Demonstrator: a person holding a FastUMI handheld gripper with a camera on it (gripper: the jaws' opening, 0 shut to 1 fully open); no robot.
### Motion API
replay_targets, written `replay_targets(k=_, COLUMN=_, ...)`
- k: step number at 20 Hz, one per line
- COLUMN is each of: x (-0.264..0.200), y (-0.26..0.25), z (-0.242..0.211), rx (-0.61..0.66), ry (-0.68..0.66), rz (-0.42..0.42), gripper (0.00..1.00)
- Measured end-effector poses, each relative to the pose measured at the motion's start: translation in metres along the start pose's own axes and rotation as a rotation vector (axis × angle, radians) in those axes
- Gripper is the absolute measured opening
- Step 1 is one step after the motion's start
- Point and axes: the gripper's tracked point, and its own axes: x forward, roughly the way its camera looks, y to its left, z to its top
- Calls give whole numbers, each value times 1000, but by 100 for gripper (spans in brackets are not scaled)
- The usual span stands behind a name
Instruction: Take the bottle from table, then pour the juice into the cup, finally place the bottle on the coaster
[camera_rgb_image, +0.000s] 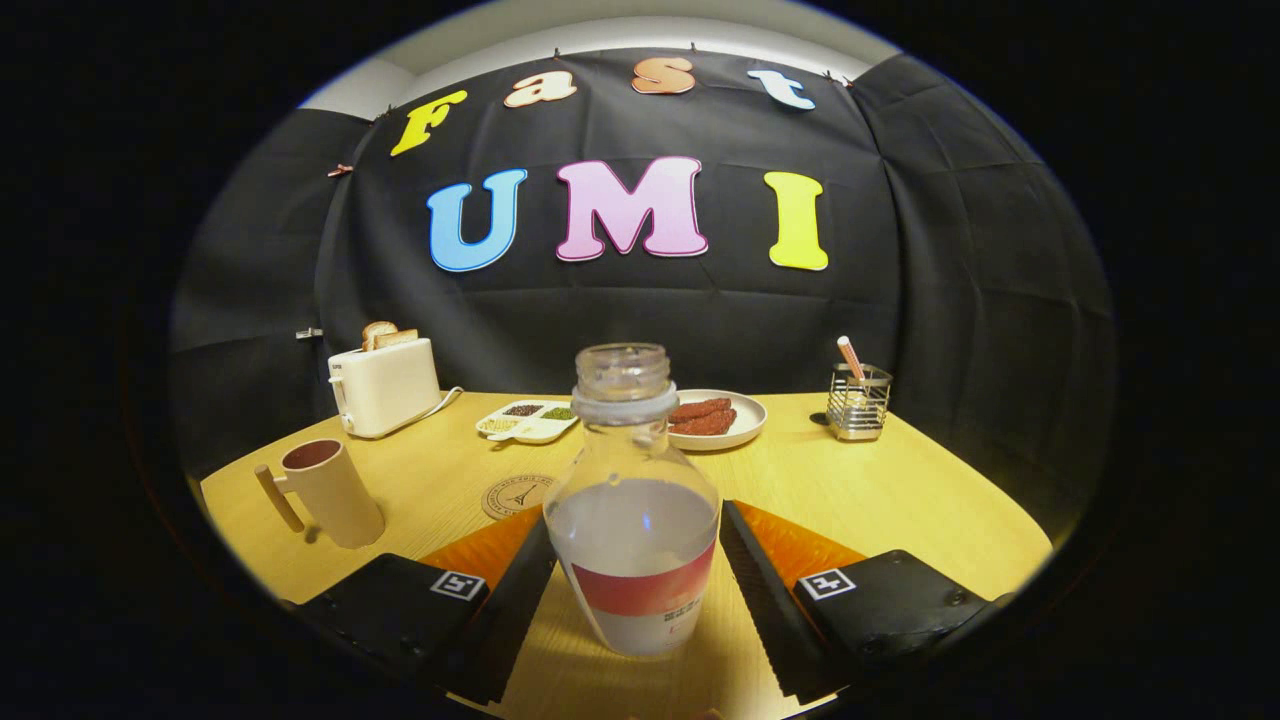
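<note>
No readable text: the clear plastic bottle (634, 520) carried a red-banded label with print too small to read; the round cork coaster (515, 496) bore only a tower drawing.

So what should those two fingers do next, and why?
Probably close on the bottle. It stands upright on the table between the gripper's open fingers, with a small gap on each side, so nothing holds it yet.

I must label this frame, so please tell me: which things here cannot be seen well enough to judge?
- Coaster: partly hidden behind the bottle, gripper view.
- Whether the gripper presses on the bottle: contact not clear.
- Cup: its inside is too dark to tell the contents.
- Compartment tray: its contents are too small to identify.
</note>
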Motion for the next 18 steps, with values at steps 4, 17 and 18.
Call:
replay_targets(k=4, x=4, y=5, z=-2, rx=-16, ry=-5, rz=6, gripper=97)
replay_targets(k=17, x=15, y=14, z=4, rx=-108, ry=63, rz=48, gripper=74)
replay_targets(k=18, x=15, y=14, z=6, rx=-122, ry=66, rz=53, gripper=74)
